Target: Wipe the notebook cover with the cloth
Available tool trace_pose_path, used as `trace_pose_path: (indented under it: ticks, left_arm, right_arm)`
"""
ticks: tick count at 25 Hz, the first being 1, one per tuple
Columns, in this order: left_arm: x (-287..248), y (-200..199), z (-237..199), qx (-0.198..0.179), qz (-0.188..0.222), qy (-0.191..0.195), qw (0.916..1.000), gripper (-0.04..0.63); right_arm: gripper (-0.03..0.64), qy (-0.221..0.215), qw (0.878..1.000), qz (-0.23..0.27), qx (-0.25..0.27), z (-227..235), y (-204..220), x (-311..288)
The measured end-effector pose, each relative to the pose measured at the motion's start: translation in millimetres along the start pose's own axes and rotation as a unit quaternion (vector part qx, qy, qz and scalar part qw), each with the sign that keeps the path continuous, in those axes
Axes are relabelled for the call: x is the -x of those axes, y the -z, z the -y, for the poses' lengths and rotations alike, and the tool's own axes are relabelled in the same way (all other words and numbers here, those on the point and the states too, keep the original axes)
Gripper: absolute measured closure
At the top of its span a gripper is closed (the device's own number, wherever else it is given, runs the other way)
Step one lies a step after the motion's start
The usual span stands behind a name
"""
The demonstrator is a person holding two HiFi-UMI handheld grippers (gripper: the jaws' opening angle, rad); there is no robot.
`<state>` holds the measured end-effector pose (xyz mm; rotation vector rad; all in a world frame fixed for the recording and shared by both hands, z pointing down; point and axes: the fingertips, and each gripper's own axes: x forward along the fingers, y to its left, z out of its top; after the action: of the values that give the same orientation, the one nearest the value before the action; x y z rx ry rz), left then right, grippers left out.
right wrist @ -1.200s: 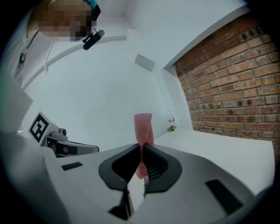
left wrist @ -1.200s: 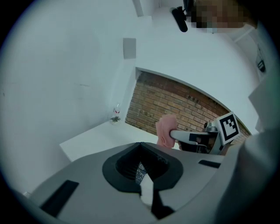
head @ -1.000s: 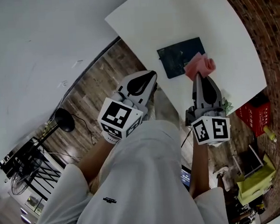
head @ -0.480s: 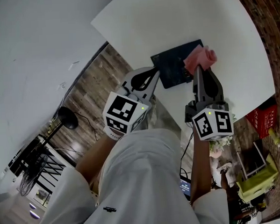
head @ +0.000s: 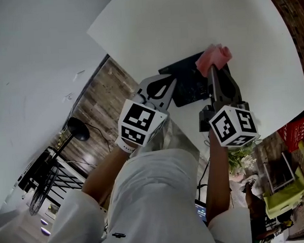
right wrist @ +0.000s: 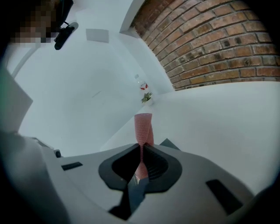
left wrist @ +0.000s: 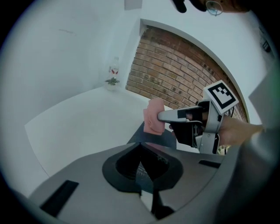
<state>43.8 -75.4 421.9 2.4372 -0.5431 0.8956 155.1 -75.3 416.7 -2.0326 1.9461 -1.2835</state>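
Notebook (head: 188, 86), dark and flat, is risking sliding under the crumpled pink cloth (head: 214, 56) the right gripper (head: 211, 73) is clamping (left gripper (head: 170, 83), jaws together, is holding nothing).

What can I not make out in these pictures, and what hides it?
- The notebook cover's state: in the head view, the left gripper and right gripper overlap it, and any marks would be too small and dark.
- Whether the cloth touches the notebook: in the left gripper view, that gripper's own body cuts off the near cover.
- The bottle label: too small in the right gripper view.
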Motion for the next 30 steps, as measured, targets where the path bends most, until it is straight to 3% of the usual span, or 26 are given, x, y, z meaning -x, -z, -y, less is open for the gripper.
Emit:
trace_pose_path:
  ticks: [8, 12, 18, 30]
  left_arm:
    - [-25, 29, 2, -0.009, -0.041, 0.015, 0.9990, 0.577]
    - [-32, 38, -2, -0.021, -0.060, 0.005, 0.9979, 0.577]
    - [-33, 41, 0, -0.030, -0.062, -0.003, 0.9976, 0.577]
    - [-33, 40, -3, -0.005, -0.061, -0.004, 0.9981, 0.577]
  right_arm:
    - [0.586, 0.046, 0.997, -0.055, -0.025, 29, 26, -21]
    - [0.586, 0.068, 0.995, -0.068, -0.022, 29, 26, -26]
    - [0.586, 0.098, 0.992, -0.076, -0.032, 41, 34, -15]
    - [0.586, 0.150, 0.985, -0.073, -0.049, 65, 55, 31]
